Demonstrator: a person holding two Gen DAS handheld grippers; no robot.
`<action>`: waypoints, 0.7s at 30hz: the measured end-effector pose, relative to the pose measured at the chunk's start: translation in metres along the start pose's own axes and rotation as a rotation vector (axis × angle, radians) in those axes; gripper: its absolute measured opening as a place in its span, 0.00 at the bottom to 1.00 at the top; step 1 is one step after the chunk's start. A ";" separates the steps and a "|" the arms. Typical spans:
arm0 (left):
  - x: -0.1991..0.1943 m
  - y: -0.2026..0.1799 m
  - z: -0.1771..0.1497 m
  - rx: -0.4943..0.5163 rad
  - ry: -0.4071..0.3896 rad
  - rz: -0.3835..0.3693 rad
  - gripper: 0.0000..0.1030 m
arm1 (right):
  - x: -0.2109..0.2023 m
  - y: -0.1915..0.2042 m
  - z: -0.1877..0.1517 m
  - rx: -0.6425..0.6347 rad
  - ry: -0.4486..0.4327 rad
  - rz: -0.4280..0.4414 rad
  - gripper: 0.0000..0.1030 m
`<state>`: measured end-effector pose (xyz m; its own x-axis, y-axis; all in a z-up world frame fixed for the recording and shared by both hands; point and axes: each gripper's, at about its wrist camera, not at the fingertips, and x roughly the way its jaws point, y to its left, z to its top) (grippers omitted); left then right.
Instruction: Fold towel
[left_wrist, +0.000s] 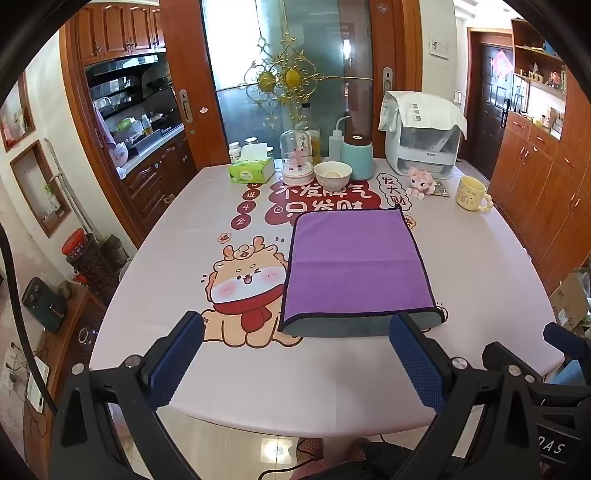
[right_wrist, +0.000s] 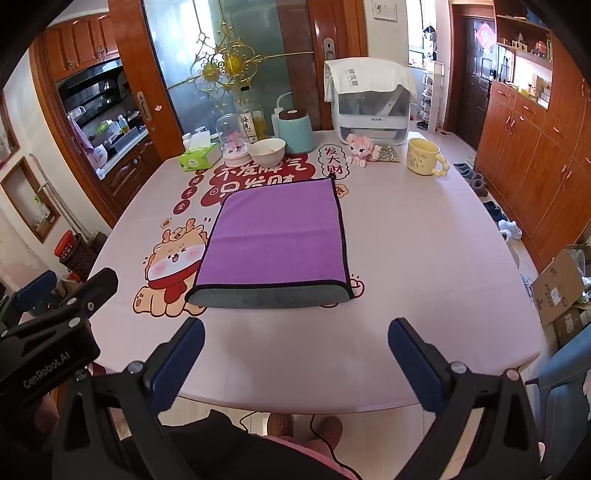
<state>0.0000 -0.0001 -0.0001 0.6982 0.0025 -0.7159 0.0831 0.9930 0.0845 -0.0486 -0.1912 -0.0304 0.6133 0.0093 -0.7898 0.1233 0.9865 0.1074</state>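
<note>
A purple towel (left_wrist: 354, 264) with a dark hem lies folded flat on the pink table (left_wrist: 147, 362); its grey underside shows along the near fold. It also shows in the right wrist view (right_wrist: 277, 240). My left gripper (left_wrist: 295, 354) is open and empty, held above the table's near edge just short of the towel's near edge. My right gripper (right_wrist: 295, 358) is open and empty, also above the near edge, a little further back from the towel. The left gripper's body shows at the left of the right wrist view.
At the table's far side stand a tissue box (left_wrist: 251, 170), a glass dome (left_wrist: 297, 155), a white bowl (left_wrist: 332, 175), a teal container (left_wrist: 357, 155), a white appliance (left_wrist: 423, 136), a pink plush toy (left_wrist: 420, 182) and a yellow mug (left_wrist: 471, 192). Cardboard boxes (right_wrist: 561, 288) sit on the floor at right.
</note>
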 end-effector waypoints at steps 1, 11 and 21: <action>0.000 0.000 0.000 0.001 0.002 0.005 0.97 | 0.000 0.000 0.000 0.001 0.001 0.003 0.97; 0.008 0.010 -0.010 -0.010 0.017 -0.004 0.97 | 0.002 0.000 0.002 0.001 0.007 0.001 0.97; 0.012 0.010 -0.008 -0.010 0.028 0.003 0.97 | 0.003 -0.001 0.003 0.001 0.009 -0.001 0.97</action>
<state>0.0032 0.0111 -0.0130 0.6779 0.0086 -0.7351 0.0740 0.9941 0.0799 -0.0441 -0.1923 -0.0307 0.6060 0.0095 -0.7954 0.1249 0.9864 0.1070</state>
